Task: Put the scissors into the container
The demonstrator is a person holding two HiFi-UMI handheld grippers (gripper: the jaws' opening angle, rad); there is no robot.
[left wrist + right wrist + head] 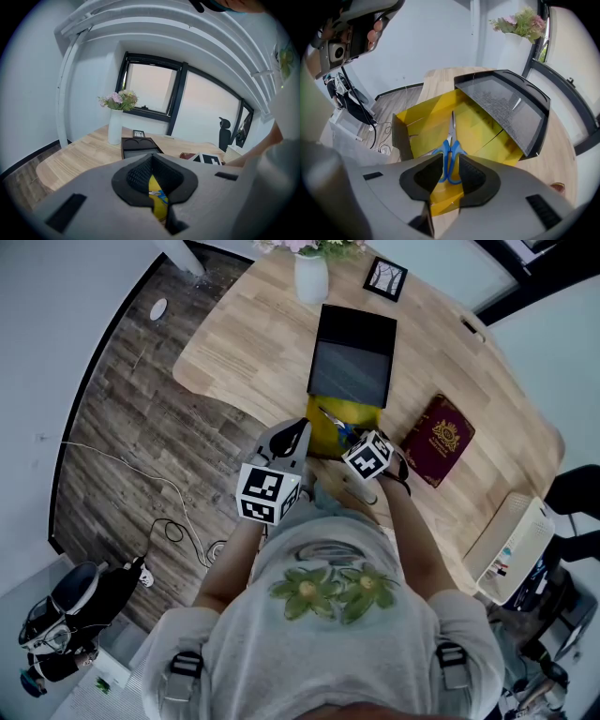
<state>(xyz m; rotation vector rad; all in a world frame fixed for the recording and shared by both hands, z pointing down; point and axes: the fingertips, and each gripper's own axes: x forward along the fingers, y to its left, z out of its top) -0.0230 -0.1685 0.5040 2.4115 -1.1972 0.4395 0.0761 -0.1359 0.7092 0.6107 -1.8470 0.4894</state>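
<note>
Right gripper (450,165) is released: pads stand apart and nothing is pinched. Scissors (451,143) lie flat on the floor of the yellow container (423,117), directly below and ahead of that claw.

- Key relation, right gripper view: the scissors' long axis runs 12 to 6. Blades point to 12 toward the far end of the box, and the blue handle loops sit at 6, right in the gap between the pads.
- The loops show between the two pads with the pads not pressing on them. Whether a pad brushes a loop I can't tell.
- A black box (506,108) sits tilted over the container's far side, at about 1 to 2 o'clock from the scissors. It is clear of the blades.
- Left gripper (157,193) is clenched, with a strip of the yellow container wall between its pads. In the head view it sits at the box's 9 o'clock edge and the right claw at about 5 o'clock.
- The right claw is the nearer one to the scissors, and the left only steadies the box.

Judgement: placement looks done. The next move is probably the right claw backing out toward 6 along the scissors' axis. The risk is a pad catching a loop and dragging the scissors out.
</note>
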